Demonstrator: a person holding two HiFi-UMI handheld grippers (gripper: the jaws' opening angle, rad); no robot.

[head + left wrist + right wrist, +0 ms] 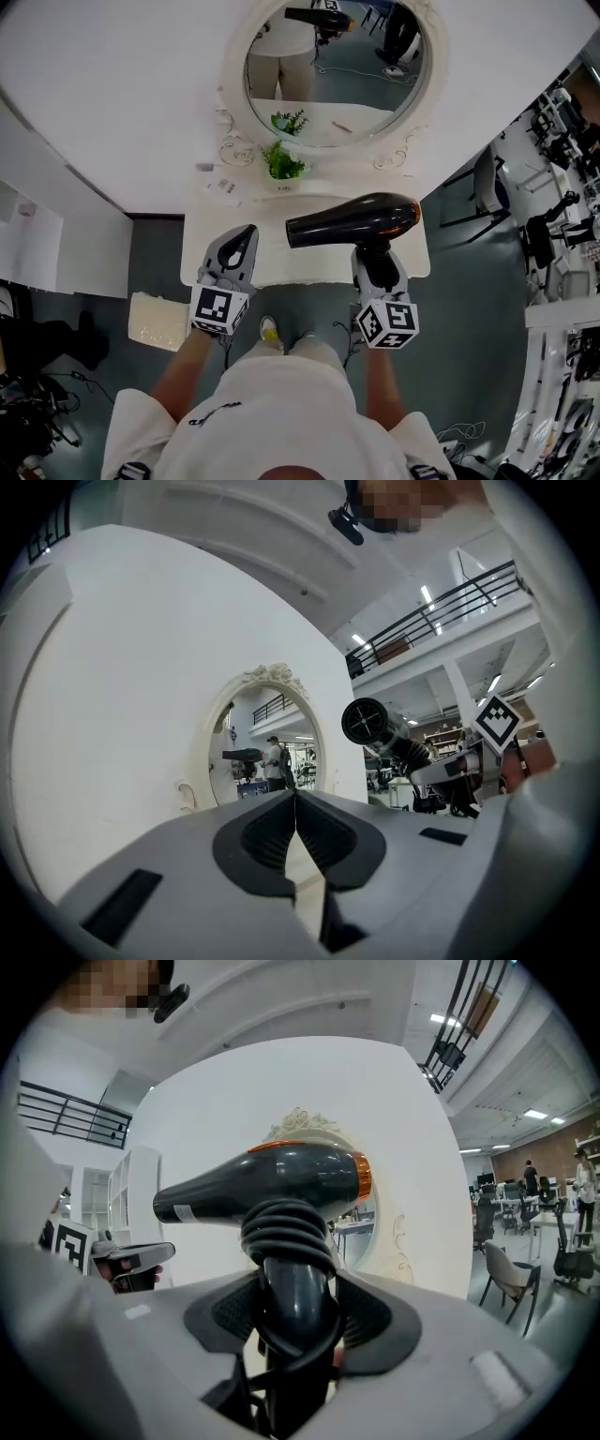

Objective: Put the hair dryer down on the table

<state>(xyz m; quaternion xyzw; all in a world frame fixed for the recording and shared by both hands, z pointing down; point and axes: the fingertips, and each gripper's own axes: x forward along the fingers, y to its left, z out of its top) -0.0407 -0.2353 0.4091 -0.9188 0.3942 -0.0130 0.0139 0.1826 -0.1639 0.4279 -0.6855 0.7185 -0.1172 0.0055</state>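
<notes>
Squarely, hair dryer point(272, 1183), handle between jaws of the right tool point(298, 1309).

A small green plant point(284, 161) stands just before the ornate oval mirror point(333, 66), a chair point(487, 187) off right.

Bright, even light comes from ceiling strip lights point(427, 594), which show in both gripper views. In the head view the white wall point(122, 103) and the surface point(281, 262) are nearly washed out, with only faint, soft shadows. A pale sheen runs along the glossy hair dryer point(352, 220). All three views bow straight lines strongly toward the edges, and the gripper views have black corners. Close to the lens, the left tongs point(295, 799) and right tongs point(295, 1297) look soft. Distant room detail is small and grainy.
</notes>
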